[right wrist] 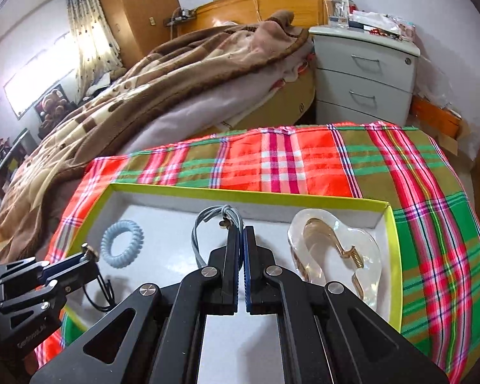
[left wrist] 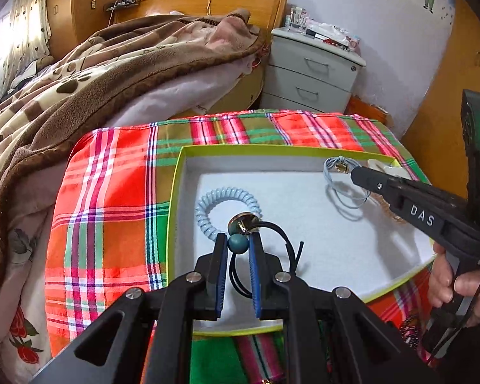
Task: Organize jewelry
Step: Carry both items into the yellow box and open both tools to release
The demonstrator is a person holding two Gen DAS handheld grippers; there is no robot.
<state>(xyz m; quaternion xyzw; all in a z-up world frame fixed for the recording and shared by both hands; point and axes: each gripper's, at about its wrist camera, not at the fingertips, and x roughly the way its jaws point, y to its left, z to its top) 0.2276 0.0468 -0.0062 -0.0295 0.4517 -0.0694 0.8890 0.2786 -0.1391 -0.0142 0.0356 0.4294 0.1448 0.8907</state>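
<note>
Your left claw (left wrist: 238, 244) pinches one black hair tie (left wrist: 284, 240); your right claw (right wrist: 242, 235) pinches one grey hair tie (right wrist: 208, 220), apparently; one blue coil (right wrist: 122, 244) lies in the tray (right wrist: 240, 194).

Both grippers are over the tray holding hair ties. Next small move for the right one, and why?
Probably lower the right gripper and open it. Its jaws are shut on the grey hair tie, which hangs above the white tray floor, casting a shadow. The floor below looks free, between the blue coil tie and clear claw clip.
</note>
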